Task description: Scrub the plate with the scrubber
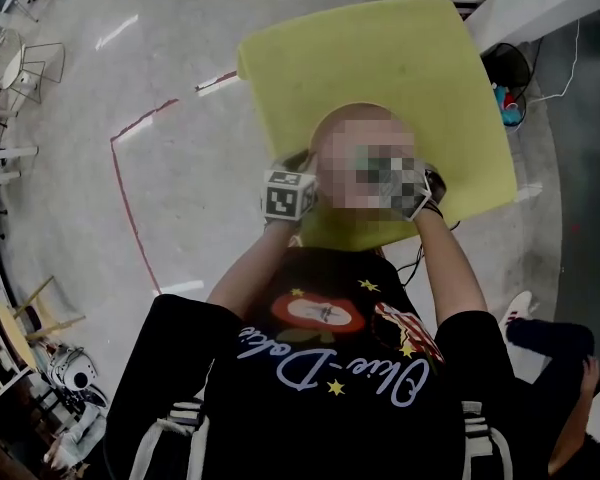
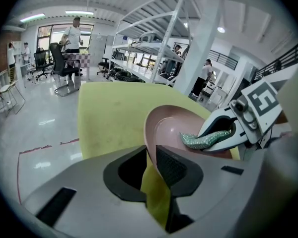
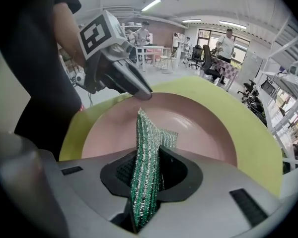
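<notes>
My left gripper point(image 2: 150, 160) is shut on the near rim of a pink plate point(image 2: 171, 125), which stands tilted over the yellow table point(image 2: 109, 118). A green sparkly scrubber point(image 3: 146, 157) is clamped upright in my right gripper point(image 3: 148, 170), just above the pink plate point(image 3: 198, 128). In the right gripper view, the left gripper point(image 3: 142, 93) pinches the plate's far rim. In the left gripper view, the right gripper point(image 2: 219, 136) holds the scrubber point(image 2: 204, 139) over the plate's bowl. In the head view only the left gripper's marker cube point(image 1: 288, 196) shows clearly; the plate is hidden there.
The yellow table point(image 1: 380, 58) stands on a shiny grey floor with a red tape line point(image 1: 130, 198). White shelving racks point(image 2: 154, 43), office chairs point(image 2: 62, 66) and several people stand far off. A black cable point(image 1: 555, 93) lies on the floor to the right.
</notes>
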### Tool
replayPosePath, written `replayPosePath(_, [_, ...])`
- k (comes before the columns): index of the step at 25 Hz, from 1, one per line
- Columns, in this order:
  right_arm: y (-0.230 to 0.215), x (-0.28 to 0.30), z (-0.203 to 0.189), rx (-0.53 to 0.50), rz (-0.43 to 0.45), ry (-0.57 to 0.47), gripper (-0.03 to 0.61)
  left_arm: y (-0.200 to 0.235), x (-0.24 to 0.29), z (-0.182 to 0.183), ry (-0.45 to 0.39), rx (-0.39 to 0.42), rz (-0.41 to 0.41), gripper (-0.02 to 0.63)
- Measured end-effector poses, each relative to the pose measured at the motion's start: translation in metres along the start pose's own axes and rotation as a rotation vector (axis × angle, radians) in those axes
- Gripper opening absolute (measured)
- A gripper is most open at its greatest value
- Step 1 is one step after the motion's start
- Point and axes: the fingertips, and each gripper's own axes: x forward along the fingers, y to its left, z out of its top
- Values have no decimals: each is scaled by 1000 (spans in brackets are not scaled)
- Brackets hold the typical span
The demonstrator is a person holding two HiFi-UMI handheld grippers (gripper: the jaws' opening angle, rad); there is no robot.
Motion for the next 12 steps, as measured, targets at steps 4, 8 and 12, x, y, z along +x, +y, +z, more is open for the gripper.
replayPosePath(4, [19,-1,-2,10,27,-2,63,-1,1,0,-6,-4,1,46])
replayPosePath(8, [36,-4,-3,19,54,-6,63,0,4,0,-16,5,5,46])
replayPosePath(12, [55,-4,-3,28,79,-16,63,0,6,-1,-27,5,4,46])
